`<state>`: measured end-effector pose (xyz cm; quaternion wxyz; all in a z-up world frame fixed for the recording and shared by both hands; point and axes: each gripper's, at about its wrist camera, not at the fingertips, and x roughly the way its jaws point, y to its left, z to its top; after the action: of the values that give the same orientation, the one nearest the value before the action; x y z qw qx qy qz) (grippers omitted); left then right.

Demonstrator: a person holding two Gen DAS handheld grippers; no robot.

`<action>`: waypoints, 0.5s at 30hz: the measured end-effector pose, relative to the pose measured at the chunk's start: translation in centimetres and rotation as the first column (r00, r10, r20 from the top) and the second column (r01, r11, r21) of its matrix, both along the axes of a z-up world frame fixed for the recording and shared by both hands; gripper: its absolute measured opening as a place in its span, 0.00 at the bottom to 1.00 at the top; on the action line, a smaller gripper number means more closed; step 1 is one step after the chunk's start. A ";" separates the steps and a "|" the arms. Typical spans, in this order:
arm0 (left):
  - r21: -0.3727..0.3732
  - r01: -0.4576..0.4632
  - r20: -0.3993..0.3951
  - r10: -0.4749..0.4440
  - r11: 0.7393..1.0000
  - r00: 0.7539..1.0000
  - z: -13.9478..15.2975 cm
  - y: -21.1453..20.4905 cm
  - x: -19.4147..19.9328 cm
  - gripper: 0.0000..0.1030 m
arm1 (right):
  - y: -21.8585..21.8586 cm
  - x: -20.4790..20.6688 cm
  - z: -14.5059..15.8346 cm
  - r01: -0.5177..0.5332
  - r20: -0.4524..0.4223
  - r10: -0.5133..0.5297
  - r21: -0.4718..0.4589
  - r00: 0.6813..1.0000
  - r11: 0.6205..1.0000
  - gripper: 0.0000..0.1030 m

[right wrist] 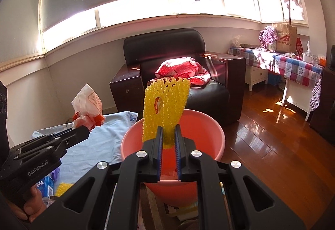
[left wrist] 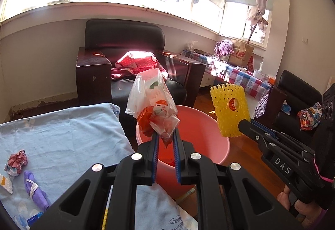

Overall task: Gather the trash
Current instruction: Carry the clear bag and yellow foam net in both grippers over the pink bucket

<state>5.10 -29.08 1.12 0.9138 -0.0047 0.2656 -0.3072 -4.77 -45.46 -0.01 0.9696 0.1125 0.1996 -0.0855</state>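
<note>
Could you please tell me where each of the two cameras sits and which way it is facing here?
Left wrist: on the left gripper, facing its plastic bag; the right gripper and a hand show.
Right wrist: on the right gripper, facing its yellow mesh; the left gripper shows.
Shared: pink basin, black armchair.

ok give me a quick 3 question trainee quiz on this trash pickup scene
1. True or false: the left gripper is empty.
2. What does the right gripper hold? A) yellow foam net B) purple glove C) blue carton
3. Fill in: both held items hang over the pink ____.

Key: 1 false, it grips a crumpled plastic bag. 2 A. 3 bucket.
</note>
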 end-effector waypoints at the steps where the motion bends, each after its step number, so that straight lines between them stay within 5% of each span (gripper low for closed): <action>1: 0.004 0.005 -0.005 -0.005 1.000 1.000 -0.2 -0.5 0.1 0.12 | -0.3 0.0 -0.1 0.006 -0.002 -0.006 0.001 1.000 1.000 0.11; 15: 0.046 0.065 -0.140 -0.058 0.997 0.988 -4.0 -5.0 2.5 0.12 | -2.0 2.3 -3.0 0.025 -0.087 -0.024 0.010 0.996 1.000 0.11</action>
<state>7.59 -34.08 -2.86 0.8832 0.0051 0.3360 -0.3273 -2.48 -47.44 -3.03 0.9583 0.1163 0.2406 -0.1013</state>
